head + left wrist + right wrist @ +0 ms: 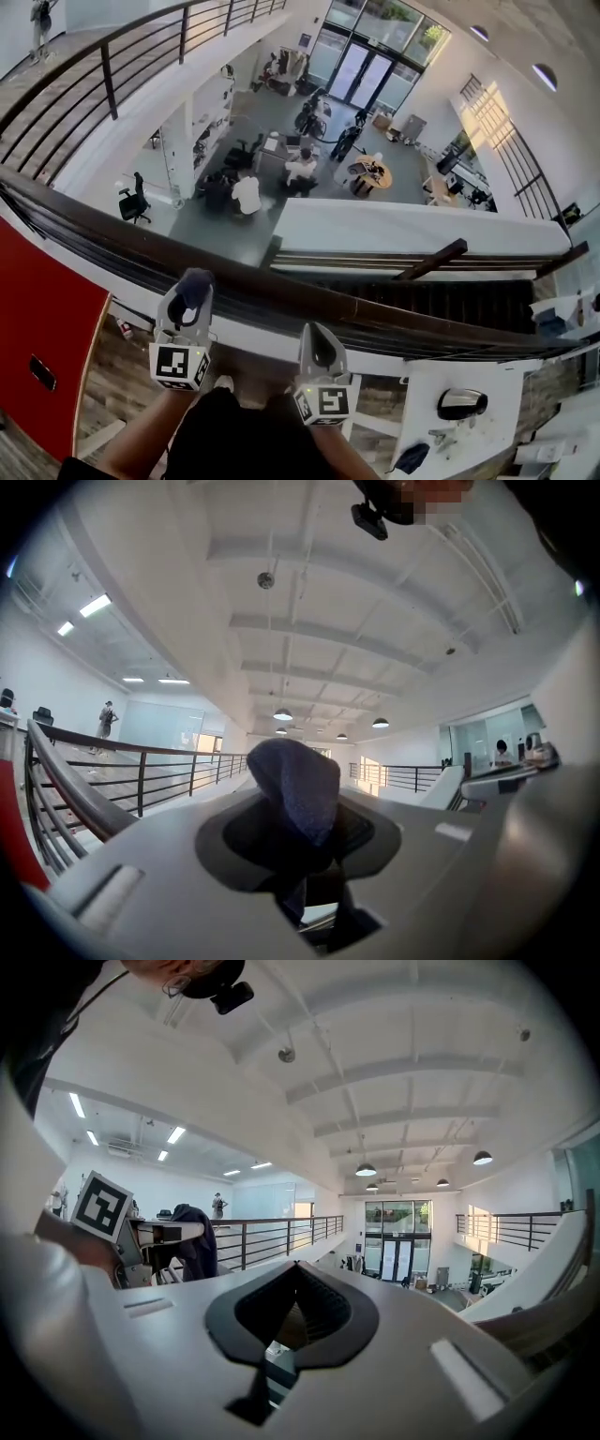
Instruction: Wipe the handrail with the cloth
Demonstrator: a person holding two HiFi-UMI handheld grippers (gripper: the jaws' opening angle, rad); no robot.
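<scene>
Two items: left gripper (191,294) clamped on blue cloth (295,785) at handrail (103,217); right gripper (317,332) closed, empty. Next, likely: press cloth down, wipe.

The left gripper (190,302) holds a dark cloth (195,284) at the handrail (403,325) — right gripper (317,336) just beside.

cloth (295,782) dark blue; handrail (84,214) dark brown; left gripper (191,292) and right gripper (318,336) pale grey, cubes with black-and-white square markers; wall panel (37,319) red
</scene>
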